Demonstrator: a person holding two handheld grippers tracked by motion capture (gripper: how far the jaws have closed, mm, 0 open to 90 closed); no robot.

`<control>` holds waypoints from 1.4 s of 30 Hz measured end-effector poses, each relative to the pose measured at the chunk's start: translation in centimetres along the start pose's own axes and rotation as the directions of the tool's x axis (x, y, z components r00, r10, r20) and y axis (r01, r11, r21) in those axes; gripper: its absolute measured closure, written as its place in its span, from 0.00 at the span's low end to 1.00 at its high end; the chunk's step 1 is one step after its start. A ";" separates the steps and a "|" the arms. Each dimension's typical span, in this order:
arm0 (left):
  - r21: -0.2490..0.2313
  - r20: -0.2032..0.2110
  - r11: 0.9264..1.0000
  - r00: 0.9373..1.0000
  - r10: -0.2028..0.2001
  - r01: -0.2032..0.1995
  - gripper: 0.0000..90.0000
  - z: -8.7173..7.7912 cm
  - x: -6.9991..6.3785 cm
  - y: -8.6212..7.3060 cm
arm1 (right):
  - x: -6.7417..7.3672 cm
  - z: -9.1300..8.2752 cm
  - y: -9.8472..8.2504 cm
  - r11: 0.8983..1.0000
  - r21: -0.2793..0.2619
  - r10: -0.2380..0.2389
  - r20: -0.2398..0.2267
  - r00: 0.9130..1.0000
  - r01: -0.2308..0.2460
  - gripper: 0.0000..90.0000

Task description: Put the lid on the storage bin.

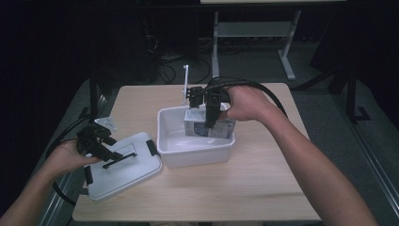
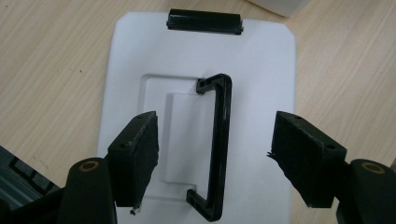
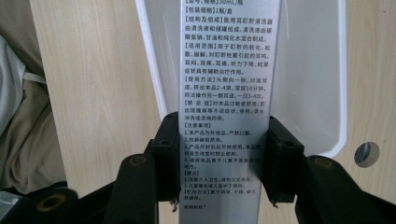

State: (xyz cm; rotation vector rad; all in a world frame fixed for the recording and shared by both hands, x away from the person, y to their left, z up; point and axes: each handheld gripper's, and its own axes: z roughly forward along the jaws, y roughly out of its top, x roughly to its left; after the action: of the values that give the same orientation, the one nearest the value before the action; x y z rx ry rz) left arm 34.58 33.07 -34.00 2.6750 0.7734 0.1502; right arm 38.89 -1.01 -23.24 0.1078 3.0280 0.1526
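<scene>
Spanning most of the high view, a pale wooden tabletop (image 1: 244, 188) carries an open white bin (image 1: 195, 155) near its middle and, just beside the bin at the left, the bin's white lid (image 1: 127, 172) lying flat with its black handle (image 2: 219, 149) up and a black latch (image 2: 205, 21) at its far end; the lid's near corner sits close to the tabletop's front left edge. Over the bin, the right gripper (image 1: 209, 123) is clamped on a slim silver carton (image 3: 224, 93) printed with small text, its jaws pressed flat against both narrow sides, the carton hanging inside the bin's far half, above the floor of it as far as can be judged. At the left, the left gripper (image 2: 215, 161) hovers over the lid with jaws spread wide and holding nothing, the handle standing between them untouched. The carton could catch the bin's rim (image 3: 154, 70) or tip against a wall if lowered at a slant, since the walls close in on its far side; the smooth card could also slip in the pads. The lid could be nudged off the edge by a clumsy closing on the handle. Open room lies in the bin's near half and across the bare front right of the tabletop.
</scene>
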 end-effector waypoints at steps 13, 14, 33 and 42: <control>-0.004 -0.004 1.000 1.000 -0.005 0.005 0.35 -0.2 0.0 -0.3 | 0.0 0.8 0.6 1.000 -0.004 -0.021 -0.003 1.000 0.021 0.62; -0.003 -0.005 1.000 1.000 -0.004 0.004 0.35 -0.2 0.0 -0.3 | 0.0 0.9 0.7 1.000 -0.003 -0.025 -0.003 1.000 0.025 0.62; -0.003 -0.001 1.000 1.000 0.003 -0.003 0.35 0.1 -0.1 0.1 | -0.4 3.7 0.2 1.000 0.002 -0.020 -0.032 0.999 0.021 0.62; 0.000 0.002 1.000 1.000 0.006 -0.006 0.35 0.1 -0.2 0.2 | -0.4 5.0 0.1 0.999 0.017 -0.034 -0.033 0.999 0.034 0.62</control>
State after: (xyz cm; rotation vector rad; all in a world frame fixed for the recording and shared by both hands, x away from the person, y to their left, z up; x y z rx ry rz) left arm 34.53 32.74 -34.04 2.6778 0.7647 0.1487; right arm 39.87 -0.48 -28.11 0.0555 3.0626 0.1265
